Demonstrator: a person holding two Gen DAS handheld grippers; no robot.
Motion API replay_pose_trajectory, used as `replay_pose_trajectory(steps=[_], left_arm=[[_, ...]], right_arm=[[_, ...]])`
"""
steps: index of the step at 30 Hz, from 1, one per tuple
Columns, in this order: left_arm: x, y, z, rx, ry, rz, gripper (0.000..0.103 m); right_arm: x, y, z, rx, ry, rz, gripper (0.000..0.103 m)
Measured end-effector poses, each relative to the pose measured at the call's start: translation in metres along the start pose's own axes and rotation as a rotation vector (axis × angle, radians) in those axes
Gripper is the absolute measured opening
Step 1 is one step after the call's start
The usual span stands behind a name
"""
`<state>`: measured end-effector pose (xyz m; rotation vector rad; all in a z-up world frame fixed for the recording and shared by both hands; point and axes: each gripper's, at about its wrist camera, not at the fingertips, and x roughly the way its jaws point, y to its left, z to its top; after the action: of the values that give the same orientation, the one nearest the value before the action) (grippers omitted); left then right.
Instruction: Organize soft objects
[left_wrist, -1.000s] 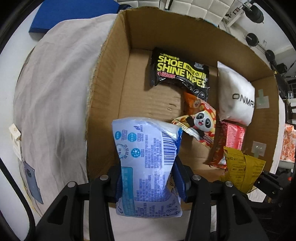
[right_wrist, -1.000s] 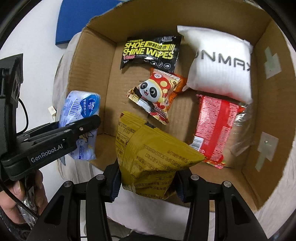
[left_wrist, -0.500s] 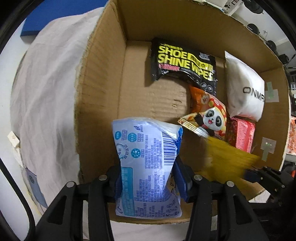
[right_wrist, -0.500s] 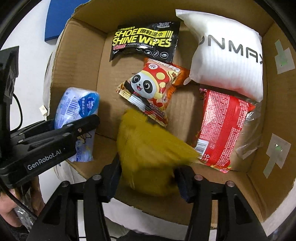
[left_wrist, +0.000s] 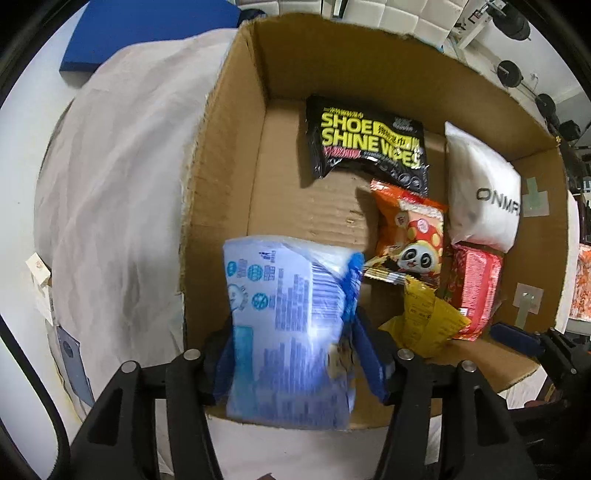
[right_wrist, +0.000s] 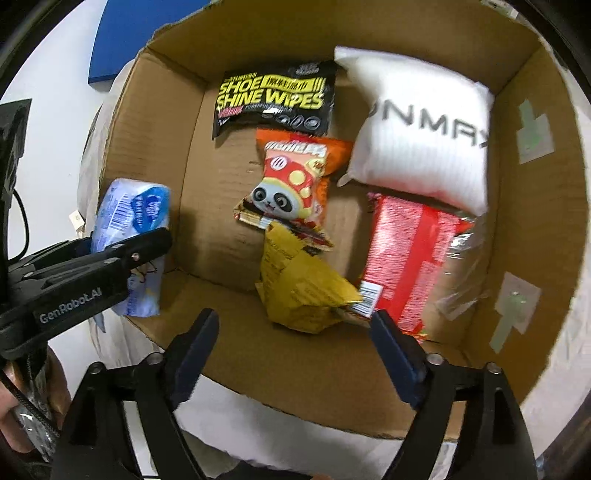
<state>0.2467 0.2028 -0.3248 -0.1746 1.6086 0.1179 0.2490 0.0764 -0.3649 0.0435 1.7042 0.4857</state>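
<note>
Left gripper (left_wrist: 291, 350) clamps the blue pack (left_wrist: 291, 325); right gripper (right_wrist: 295, 350) gapes, yellow bag (right_wrist: 303, 291) ahead between its fingers.

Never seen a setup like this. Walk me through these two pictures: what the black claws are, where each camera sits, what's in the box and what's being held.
There is no robot here: a person holds a two-finger gripper in each hand, and each gripper carries a fisheye camera that looks along its fingers. That is why black claws fill the bottom of both pictures.

In the left wrist view, the left gripper is shut on a blue-and-white pack, held over the near left wall of the cardboard box.

In the right wrist view, the right gripper is open and empty; a yellow pouch lies in the box just ahead of it.

Also in the box: a black shoe shine wipes pack, a panda snack bag, a white pillow pack and a red packet.
</note>
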Motion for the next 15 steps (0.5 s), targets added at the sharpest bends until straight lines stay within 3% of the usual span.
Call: replay_pose_trajectory(steps=[3,6,9,15], left_arm=[[-0.014,0.0,-0.006,0.001,-0.043,0.0,0.059],[-0.031,-0.003,-0.011,-0.005,-0.104,0.014,0.08],[-0.05,-0.004,-0.017,-0.009,-0.157,0.004,0.094],[-0.087,-0.017,-0.034,0.011,-0.26,0.038,0.099]], right_arm=[[-0.01,-0.003,-0.003,-0.004,-0.026,-0.02,0.093],[-0.025,-0.011,-0.007,-0.007,-0.056,-0.038,0.103],[-0.038,-0.017,-0.014,-0.003,-0.086,-0.043,0.103],[-0.082,-0.034,-0.032,0.019,-0.177,-0.099,0.103]])
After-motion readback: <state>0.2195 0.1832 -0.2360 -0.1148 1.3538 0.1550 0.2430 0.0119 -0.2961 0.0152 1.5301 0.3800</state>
